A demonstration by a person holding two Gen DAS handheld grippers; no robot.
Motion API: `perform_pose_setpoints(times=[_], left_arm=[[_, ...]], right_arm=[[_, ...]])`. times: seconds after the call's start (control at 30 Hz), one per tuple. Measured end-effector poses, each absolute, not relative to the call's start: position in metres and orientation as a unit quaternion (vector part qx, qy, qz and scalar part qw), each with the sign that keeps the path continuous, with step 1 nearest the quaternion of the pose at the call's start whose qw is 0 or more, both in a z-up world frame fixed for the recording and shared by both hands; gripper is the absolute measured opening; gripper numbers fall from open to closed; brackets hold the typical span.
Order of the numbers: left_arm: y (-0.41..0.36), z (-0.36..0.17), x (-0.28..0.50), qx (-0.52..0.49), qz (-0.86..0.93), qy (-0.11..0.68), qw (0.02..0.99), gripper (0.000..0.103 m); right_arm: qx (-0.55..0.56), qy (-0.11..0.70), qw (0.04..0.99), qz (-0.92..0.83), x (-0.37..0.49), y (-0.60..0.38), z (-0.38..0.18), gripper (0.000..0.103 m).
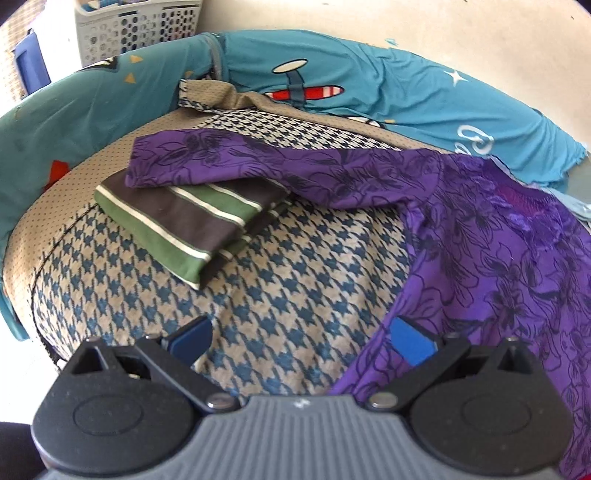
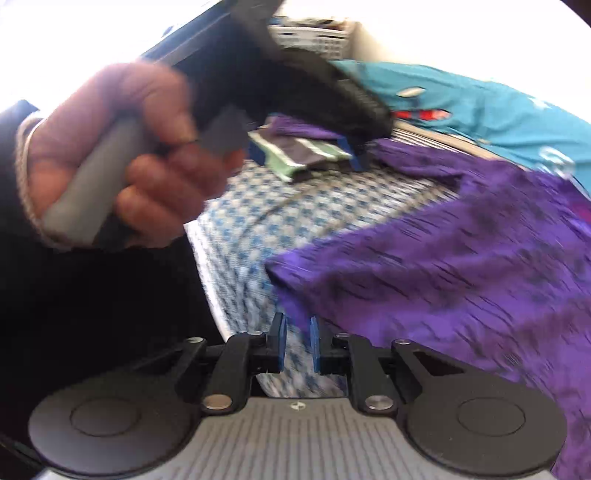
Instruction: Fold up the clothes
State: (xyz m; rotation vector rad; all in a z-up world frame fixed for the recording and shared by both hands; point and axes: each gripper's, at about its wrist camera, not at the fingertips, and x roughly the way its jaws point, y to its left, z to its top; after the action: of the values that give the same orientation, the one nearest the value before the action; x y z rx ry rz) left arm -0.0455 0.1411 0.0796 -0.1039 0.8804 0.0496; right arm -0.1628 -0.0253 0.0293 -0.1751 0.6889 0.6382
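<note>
Ribbed grey plastic and two black disc-shaped hinges fill the bottom of the left wrist view, and ahead of them the left gripper has its jaws spread wide, blue pads well apart and nothing between them; the right-hand pad lies over the edge of the purple garment. That purple floral garment is thin, slightly shiny cloth printed with dark outlined flowers. It lies loosely crumpled on the right, with one long sleeve stretched leftwards and a patch of raised purple embroidery near its upper edge. The sleeve's end rests on a folded striped garment, a neat flat rectangle in green and dark brown bands with thin white lines. Both lie on a houndstooth cloth, beige with blue-green checks and a finely dotted beige border, spread over a teal sheet printed with a red-and-white aeroplane and white stars. A white perforated laundry basket stands behind.

In the blurred right wrist view, the right gripper has its jaws only narrowly parted, the blue pads holding nothing, just beside the purple garment's lower edge. A person's left hand, in a dark sleeve, grips the grey handle of the other gripper.
</note>
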Motion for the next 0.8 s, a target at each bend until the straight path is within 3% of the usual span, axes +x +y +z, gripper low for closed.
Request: perform_pose_setpoints(times=[0.1, 0.4, 0.8], left_arm=[[0.12, 0.074, -0.047, -0.023, -0.002, 0.43, 0.903, 0.103], [0.077, 0.063, -0.053, 0.027, -0.058, 0.437, 0.897, 0.103], [0.053, 0.053, -0.05, 0.045, -0.078, 0.454, 0.886, 0.103]], right_arm=[[-0.055, 0.342, 0.903, 0.254, -0.162, -0.053, 0.027, 0.023], [0.001, 0.363, 0.924, 0.122, -0.183, -0.123, 0.029, 0.028], [-0.099, 0.336, 0.936, -0.017, -0.227, -0.171, 0.041, 0.031]])
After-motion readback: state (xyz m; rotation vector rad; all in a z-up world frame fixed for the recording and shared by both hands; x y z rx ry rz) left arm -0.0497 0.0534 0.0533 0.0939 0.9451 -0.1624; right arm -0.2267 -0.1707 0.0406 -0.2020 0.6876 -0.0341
